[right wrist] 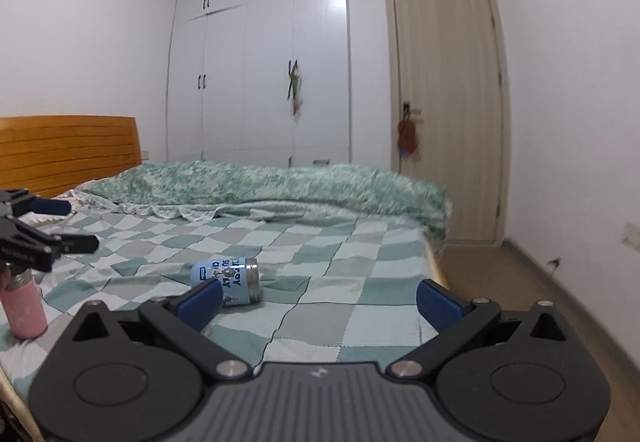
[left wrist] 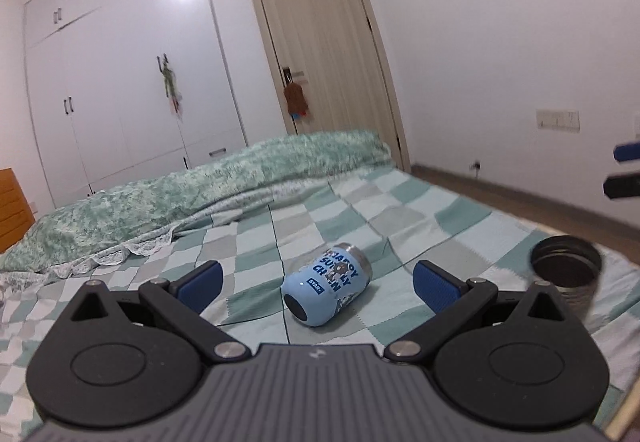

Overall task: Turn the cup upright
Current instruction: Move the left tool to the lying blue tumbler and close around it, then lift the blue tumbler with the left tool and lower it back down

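A light blue cup [left wrist: 326, 284] with dark blue lettering lies on its side on the checked bedspread, its base toward the left wrist camera and its steel rim pointing away. My left gripper [left wrist: 318, 284] is open, its blue pads on either side of the cup and a little short of it. In the right wrist view the cup [right wrist: 230, 278] lies on its side with the rim to the right. My right gripper [right wrist: 320, 298] is open and empty, with the cup just beyond its left pad [right wrist: 202, 300].
An upright steel cup [left wrist: 568, 270] stands on the bed at the right of the left wrist view. A pink bottle [right wrist: 24, 306] stands at the left bed edge. A folded green blanket [right wrist: 280, 186] lies across the far side. The bed edge [right wrist: 436, 266] drops to the floor on the right.
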Motion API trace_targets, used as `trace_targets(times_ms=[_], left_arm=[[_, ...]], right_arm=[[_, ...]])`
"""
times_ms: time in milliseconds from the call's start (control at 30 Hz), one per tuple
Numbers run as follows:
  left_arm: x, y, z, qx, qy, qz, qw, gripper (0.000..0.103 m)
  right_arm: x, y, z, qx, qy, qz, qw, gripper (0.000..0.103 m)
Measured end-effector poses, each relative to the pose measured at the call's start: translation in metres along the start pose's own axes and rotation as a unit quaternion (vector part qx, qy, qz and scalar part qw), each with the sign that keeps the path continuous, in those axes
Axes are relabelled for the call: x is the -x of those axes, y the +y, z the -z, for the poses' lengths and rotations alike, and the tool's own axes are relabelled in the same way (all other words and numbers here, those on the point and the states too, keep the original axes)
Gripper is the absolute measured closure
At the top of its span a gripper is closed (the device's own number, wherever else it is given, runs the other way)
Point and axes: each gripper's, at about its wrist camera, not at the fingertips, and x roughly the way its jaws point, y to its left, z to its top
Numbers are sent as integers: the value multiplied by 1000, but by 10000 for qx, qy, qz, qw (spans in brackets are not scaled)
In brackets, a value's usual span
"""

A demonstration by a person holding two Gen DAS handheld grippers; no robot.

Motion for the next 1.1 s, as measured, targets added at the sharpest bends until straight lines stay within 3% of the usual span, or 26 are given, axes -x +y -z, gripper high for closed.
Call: trace_targets(times_ms=[167,400,667,1000,1100], left_arm=[[-52,-2,-9,-324,457,-90,9984,0],[-115,-3,-17,-997,883,-148,9910,0],[-191,-11,-20,-1579,1416,60,9772,0],[-268,-22,-6,-2246,1980,429,9532,0],[-289,-26,-2,-2299,2233,695,9447,0]], right_arm=[[-57,-22,-5,-65,389,-180,9991,0],[-136,-20,-17,261,732,-572,9953,0],[-215,-10,-21,529,1228,-935,9866,0],[-270,-8,-13,602,1649,-1213,9770,0],[-282,-5,-12,676,1723,-1258,9746,0]])
